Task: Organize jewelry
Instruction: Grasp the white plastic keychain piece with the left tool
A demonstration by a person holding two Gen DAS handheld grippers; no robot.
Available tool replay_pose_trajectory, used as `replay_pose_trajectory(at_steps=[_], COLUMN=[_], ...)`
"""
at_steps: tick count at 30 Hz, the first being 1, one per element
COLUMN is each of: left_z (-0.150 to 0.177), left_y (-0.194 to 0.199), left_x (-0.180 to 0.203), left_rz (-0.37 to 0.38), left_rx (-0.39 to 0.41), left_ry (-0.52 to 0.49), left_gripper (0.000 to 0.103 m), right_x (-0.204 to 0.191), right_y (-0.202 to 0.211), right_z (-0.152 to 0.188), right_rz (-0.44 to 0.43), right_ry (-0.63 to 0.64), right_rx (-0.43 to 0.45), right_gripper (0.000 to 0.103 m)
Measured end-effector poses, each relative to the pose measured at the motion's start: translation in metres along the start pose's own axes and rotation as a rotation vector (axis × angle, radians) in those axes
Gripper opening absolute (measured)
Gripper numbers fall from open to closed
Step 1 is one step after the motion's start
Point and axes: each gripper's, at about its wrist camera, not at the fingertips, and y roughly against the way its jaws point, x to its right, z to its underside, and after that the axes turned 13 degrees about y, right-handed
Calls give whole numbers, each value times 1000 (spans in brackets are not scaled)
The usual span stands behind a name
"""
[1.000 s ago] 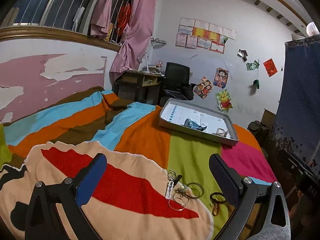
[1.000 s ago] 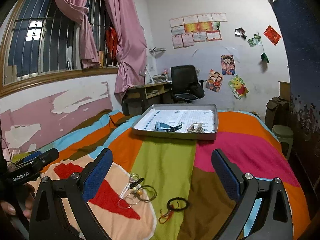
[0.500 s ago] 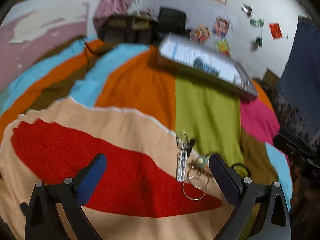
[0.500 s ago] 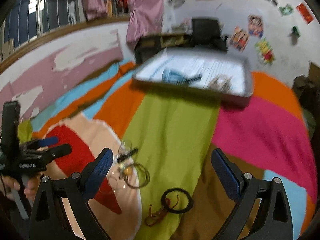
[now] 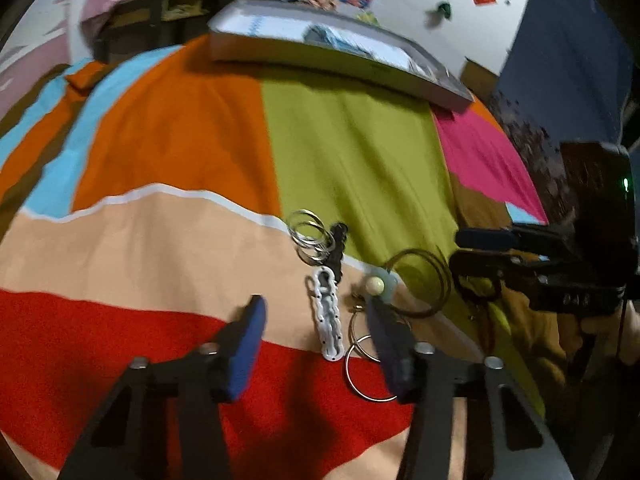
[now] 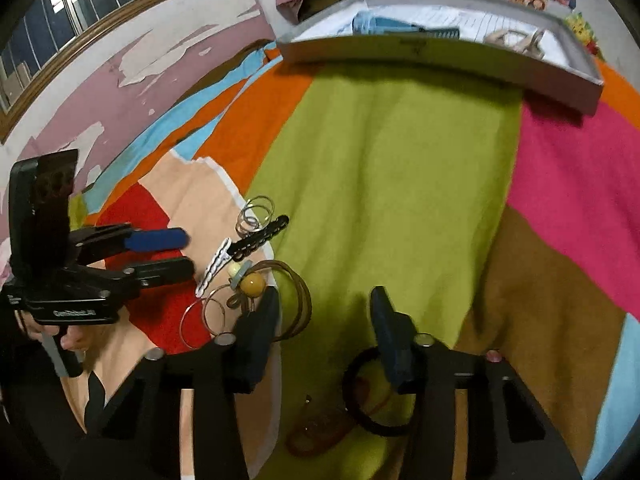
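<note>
A pile of jewelry lies on the striped bedspread: a white chain clip [image 5: 328,320], silver rings [image 5: 308,232], a black clip [image 5: 338,248], a yellow bead [image 6: 252,283] and brown hoops [image 6: 296,300]. My left gripper [image 5: 316,320] is open and low, with the white clip lying between its fingers. My right gripper [image 6: 324,312] is open over the green stripe with nothing between its fingers. A black bracelet [image 6: 372,392] lies partly under its right finger, beside a red cord piece [image 6: 320,428]. The grey tray [image 6: 440,56] at the far end holds a blue watch [image 6: 384,24].
The tray [image 5: 340,60] sits on the far part of the bed. A loose silver hoop [image 5: 368,372] lies by my left gripper's right finger. The other gripper [image 5: 520,256] is close on the right. A peeling pink wall [image 6: 120,92] runs along the left.
Both grippers have tilted down and come close to the bedspread, with their jaws narrower than before. The white clip now lies between the left fingers.
</note>
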Motion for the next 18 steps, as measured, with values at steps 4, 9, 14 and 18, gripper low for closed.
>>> replay_pose_trajectory(at_steps=[4,9,14,18], left_z=[-3,-9,-9,-9], left_y=[-17,-27,-29,-17], left_x=[0,-2,-1,-1], left_rz=[13,16,13,9], left_rx=[-56,-93,-109,-97], left_ry=[-10,7,33,85], left_gripper=[32,13,13,13], right_x=[-1,-4,-8,-13], right_y=[-12,-24,-31,-13], right_z=[0,0,0,-7], right_rz=[-21,-54,-49,-17], right_ry=[8,-3,-5,30], right_rx=[-20,-49,-63,7], right_gripper=[30,22,3,3])
